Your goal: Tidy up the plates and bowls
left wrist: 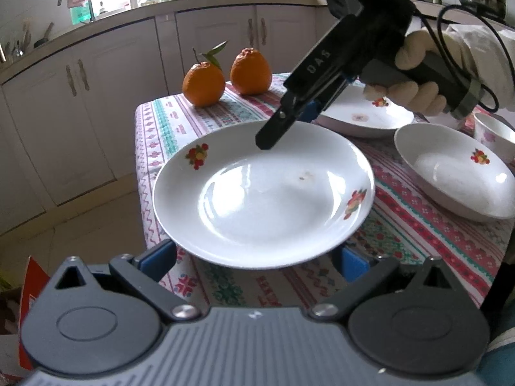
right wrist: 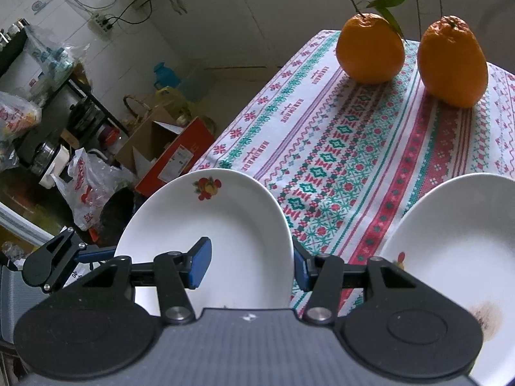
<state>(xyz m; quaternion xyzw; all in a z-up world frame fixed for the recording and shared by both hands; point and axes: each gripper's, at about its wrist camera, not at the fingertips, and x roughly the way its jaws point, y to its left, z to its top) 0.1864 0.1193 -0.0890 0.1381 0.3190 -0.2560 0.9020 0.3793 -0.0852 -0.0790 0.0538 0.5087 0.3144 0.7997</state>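
A white deep plate (left wrist: 257, 199) with fruit prints hangs past the corner of the patterned table (left wrist: 408, 225). A gloved hand (left wrist: 415, 61) holds my right gripper (left wrist: 286, 125), which is shut on the plate's far rim. In the right wrist view, this gripper (right wrist: 251, 267) has one blue pad inside the plate (right wrist: 219, 218) and the other outside its rim. My left gripper (left wrist: 256, 260) stands open under the near rim, its fingertips hidden by the plate. Two more plates (left wrist: 457, 173) (left wrist: 363, 115) and a small bowl (left wrist: 495, 135) rest on the cloth.
Two oranges (left wrist: 203, 83) (left wrist: 250, 70) sit at the table's far corner. The plate beside the right gripper (right wrist: 457, 244) has a brown stain. Off the table's edge, a red box (right wrist: 173, 157) and plastic bags clutter the floor. Kitchen cabinets (left wrist: 96, 96) stand behind.
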